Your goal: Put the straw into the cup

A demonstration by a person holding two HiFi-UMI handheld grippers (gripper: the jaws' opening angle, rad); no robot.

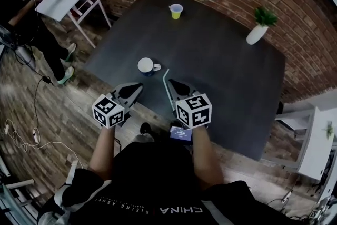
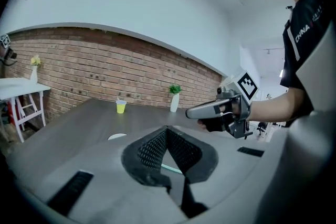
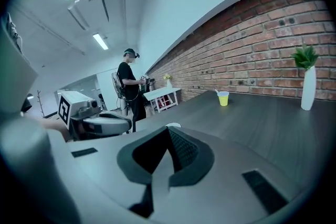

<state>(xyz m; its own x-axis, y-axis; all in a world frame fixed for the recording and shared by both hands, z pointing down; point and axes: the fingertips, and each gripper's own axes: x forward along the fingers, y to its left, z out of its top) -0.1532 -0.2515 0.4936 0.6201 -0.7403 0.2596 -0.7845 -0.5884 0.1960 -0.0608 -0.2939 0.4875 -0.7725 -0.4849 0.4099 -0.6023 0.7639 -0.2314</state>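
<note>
Left gripper [image 1: 137, 86] and right gripper [image 1: 172, 82] are both clenched on nothing. The straw [image 1: 165, 87] lies flat just left of the right one's tips. Probably best to open wide and pinch mid-straw.
</note>
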